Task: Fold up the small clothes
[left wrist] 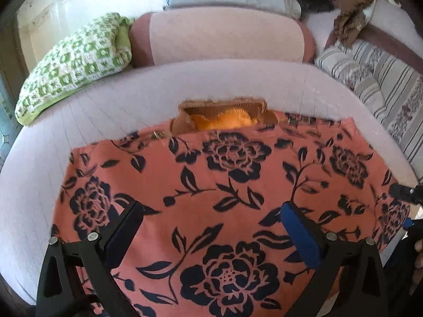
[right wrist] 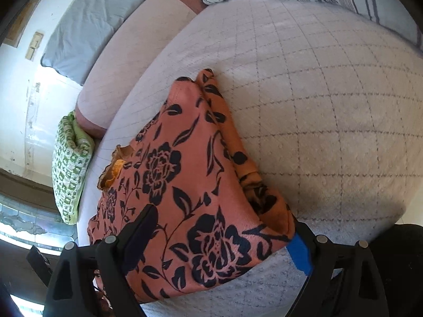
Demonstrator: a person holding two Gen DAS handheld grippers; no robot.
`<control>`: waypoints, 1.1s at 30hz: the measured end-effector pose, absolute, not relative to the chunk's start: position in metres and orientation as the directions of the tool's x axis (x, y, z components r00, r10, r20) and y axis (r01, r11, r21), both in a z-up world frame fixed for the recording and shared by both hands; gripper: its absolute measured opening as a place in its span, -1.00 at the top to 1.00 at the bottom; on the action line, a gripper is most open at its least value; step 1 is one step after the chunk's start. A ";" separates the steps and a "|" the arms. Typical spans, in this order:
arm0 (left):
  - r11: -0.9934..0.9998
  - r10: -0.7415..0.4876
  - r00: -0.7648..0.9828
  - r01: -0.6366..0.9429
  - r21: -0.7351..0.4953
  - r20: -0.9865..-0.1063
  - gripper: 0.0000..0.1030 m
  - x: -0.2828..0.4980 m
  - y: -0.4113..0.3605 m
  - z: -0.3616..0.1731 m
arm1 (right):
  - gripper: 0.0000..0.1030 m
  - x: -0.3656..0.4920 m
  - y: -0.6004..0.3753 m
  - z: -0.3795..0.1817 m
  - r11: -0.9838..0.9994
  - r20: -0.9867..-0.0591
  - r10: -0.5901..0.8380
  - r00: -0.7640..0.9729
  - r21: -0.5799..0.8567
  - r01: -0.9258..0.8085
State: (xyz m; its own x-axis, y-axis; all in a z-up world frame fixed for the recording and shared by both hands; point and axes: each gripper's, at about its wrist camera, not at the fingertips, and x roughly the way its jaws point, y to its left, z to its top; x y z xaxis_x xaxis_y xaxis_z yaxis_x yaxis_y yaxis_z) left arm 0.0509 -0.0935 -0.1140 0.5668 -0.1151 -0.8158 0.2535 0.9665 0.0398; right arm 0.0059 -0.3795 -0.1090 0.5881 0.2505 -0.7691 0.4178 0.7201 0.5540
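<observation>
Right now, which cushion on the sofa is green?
The checked cushion at the far left; the pink and striped ones aren't.

No readable text, labels, brands or numbers in either view.

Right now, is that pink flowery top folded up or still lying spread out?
Partly folded. The flowery top lies flat on the quilted bedcover, but its right side is doubled over, showing stacked layers at that edge.
</observation>
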 end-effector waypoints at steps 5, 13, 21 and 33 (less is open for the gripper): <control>0.967 -0.087 0.533 0.248 0.057 -0.842 -1.00 0.050 -0.095 -0.138 | -0.77 0.005 -0.380 -0.108 0.725 -0.765 0.255 0.591 0.556 0.406; 0.968 -0.071 0.545 0.241 0.076 -0.836 -1.00 0.053 -0.094 -0.133 | -0.37 0.007 -0.377 -0.108 0.766 -0.787 0.233 0.571 0.510 0.390; 0.974 -0.069 0.554 0.218 0.065 -0.829 -1.00 0.052 -0.091 -0.122 | 0.32 0.003 -0.382 -0.102 0.795 -0.793 0.210 0.571 0.479 0.372; 0.979 -0.095 0.569 0.202 0.026 -0.817 -0.99 0.054 -0.071 -0.112 | 0.64 0.019 -0.344 -0.060 0.868 -0.749 0.209 0.629 0.438 0.233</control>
State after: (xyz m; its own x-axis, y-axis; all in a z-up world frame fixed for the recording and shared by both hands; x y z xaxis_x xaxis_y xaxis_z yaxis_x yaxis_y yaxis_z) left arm 0.0539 -0.0708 -0.1123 0.5689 -0.0954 -0.8168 0.2018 0.9791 0.0262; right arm 0.0186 -0.3443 -0.0596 0.6287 0.2088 -0.7491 0.2331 0.8684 0.4377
